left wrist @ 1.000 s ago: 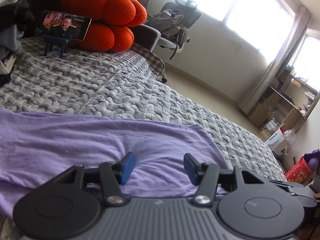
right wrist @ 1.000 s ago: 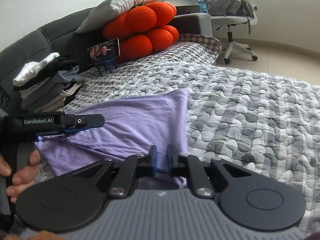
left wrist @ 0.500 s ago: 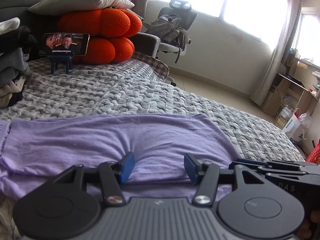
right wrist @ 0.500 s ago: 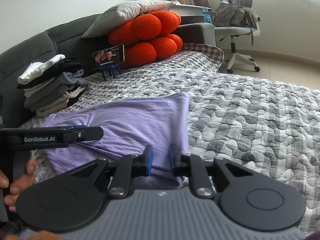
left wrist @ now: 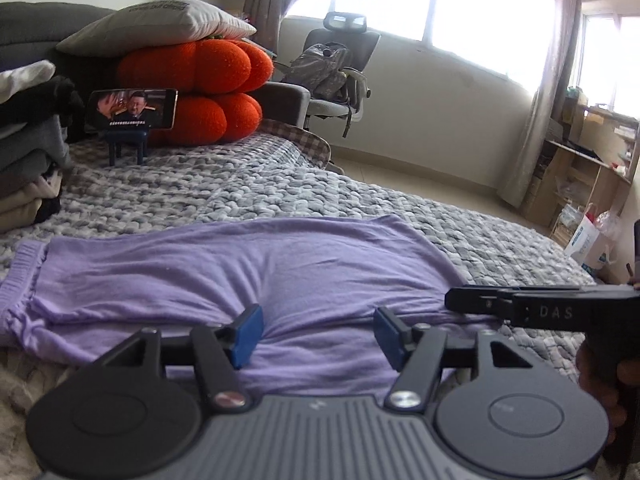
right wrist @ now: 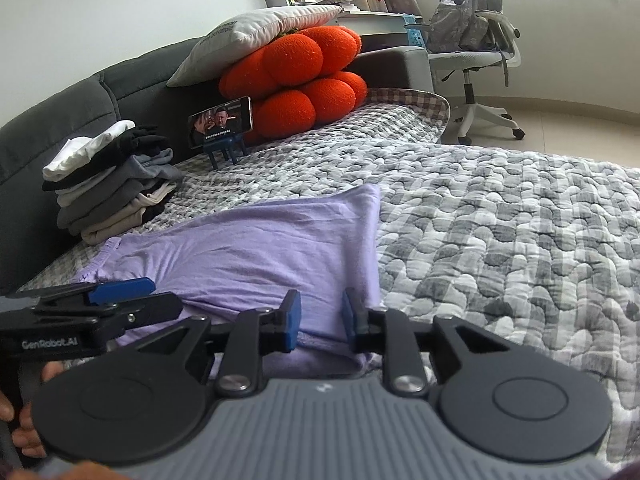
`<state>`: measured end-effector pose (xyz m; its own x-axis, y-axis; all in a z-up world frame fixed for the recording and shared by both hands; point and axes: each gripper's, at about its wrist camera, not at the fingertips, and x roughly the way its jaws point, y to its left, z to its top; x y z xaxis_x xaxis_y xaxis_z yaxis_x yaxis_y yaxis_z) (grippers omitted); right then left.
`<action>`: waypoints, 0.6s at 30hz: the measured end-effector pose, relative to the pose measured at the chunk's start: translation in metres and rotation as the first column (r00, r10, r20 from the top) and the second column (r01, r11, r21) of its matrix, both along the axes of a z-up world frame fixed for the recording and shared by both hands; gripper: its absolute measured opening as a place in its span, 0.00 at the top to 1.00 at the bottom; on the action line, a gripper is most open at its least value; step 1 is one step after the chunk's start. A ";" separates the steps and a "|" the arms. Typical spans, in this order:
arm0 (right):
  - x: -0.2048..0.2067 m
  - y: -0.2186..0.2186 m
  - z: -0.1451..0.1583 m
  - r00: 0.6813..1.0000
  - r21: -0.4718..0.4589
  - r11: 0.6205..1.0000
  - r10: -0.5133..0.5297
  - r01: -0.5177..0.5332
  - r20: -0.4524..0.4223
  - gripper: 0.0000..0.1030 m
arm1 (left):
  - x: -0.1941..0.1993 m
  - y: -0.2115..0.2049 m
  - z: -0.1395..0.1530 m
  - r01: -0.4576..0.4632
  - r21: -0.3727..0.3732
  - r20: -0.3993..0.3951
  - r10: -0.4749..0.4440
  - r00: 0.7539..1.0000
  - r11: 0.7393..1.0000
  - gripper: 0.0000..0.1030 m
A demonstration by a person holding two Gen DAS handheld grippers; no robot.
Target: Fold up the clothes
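Note:
A purple garment (left wrist: 240,272) lies flat on the grey quilt (left wrist: 248,196), its ribbed hem toward the left. My left gripper (left wrist: 318,332) hovers over the garment's near edge, its jaws wide and still opening, with nothing pinched between the blue pads. In the right wrist view the same garment (right wrist: 260,248) stretches away from my right gripper (right wrist: 320,318). Its jaws are opening, and the near right corner of the cloth lies in the gap without being pressed. Each gripper shows in the other's view: the right gripper (left wrist: 520,308) and the left gripper (right wrist: 120,300).
A stack of folded clothes (right wrist: 108,188) sits against the dark sofa back (right wrist: 52,120). A phone on a blue stand (right wrist: 220,122) stands before orange cushions (right wrist: 296,76) with a pillow on top. An office chair (right wrist: 472,40) stands past the bed. The quilt (right wrist: 500,220) extends right.
The right gripper's jaws have parted from almost shut to a clear gap. The left gripper has slid across the garment and levelled, so the ribbed hem has come into view; its jaws widened slightly.

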<state>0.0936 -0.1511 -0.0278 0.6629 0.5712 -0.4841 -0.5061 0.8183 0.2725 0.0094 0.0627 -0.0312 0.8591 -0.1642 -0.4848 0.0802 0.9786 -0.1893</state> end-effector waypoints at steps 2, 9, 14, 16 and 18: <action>-0.001 0.001 0.000 1.000 -0.001 1.000 0.009 -0.009 0.003 0.67 | -0.003 0.006 0.005 -0.020 -0.015 -0.001 0.020 1.000 1.000 0.39; -0.005 0.007 0.000 1.000 -0.024 1.000 0.017 -0.016 0.022 0.61 | -0.003 0.039 0.017 -0.138 -0.040 0.027 0.139 0.990 0.990 0.39; -0.003 0.004 0.000 1.000 -0.002 1.000 0.011 -0.011 0.013 0.61 | 0.004 0.051 0.000 -0.177 -0.047 -0.031 0.176 0.984 0.983 0.39; -0.004 0.003 0.000 1.000 0.001 1.000 0.010 -0.010 0.013 0.61 | 0.003 0.048 -0.004 -0.178 -0.018 -0.020 0.178 0.984 0.984 0.39; -0.004 0.002 0.000 1.000 0.010 1.000 0.009 -0.009 0.010 0.61 | 0.002 0.046 -0.004 -0.178 -0.009 -0.014 0.178 0.984 0.984 0.38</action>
<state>0.0898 -0.1494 -0.0281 0.6627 0.5816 -0.4718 -0.5161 0.8112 0.2750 0.0111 0.1086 -0.0355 0.8686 -0.0141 -0.4954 -0.0977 0.9751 -0.1992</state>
